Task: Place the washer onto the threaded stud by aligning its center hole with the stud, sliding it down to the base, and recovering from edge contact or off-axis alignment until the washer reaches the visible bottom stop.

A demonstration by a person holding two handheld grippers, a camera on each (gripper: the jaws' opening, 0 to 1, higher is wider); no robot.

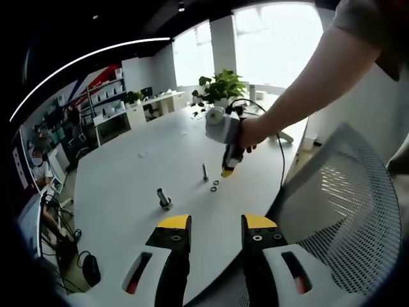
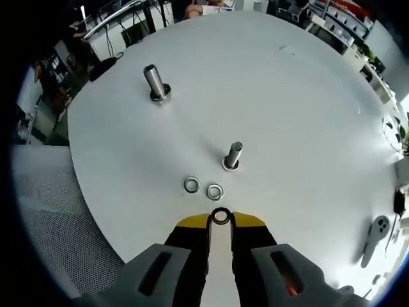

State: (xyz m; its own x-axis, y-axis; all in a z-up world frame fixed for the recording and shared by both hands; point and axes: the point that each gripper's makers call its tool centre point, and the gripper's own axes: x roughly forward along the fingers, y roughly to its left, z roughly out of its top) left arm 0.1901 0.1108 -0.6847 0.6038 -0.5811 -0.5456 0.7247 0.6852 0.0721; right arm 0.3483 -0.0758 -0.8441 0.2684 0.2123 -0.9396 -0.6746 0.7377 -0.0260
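Left gripper view: left gripper hangs back at the near table edge, jaws apart and holding nothing, well clear of the work. White table carries a larger stud and a smaller stud, both upright. Two loose washers lie just beside the smaller stud. Right gripper, held in a person's hand, points down above the table, close to the smaller stud and the loose washers. Standing off probably keeps the idle tool out of the working path.

Right gripper view: right gripper has jaws closed on a washer, pinched by its rim at the tips so that the center hole stays open. Nearest stud stands ahead and slightly right of the tips, well apart from the held washer. Two spare washers lie flat between the tips and that stud. Taller stud stands farther off to the left.

Judgement: washer is secured but not yet over a stud; the hole must be brought on-axis above the stud top before lowering.
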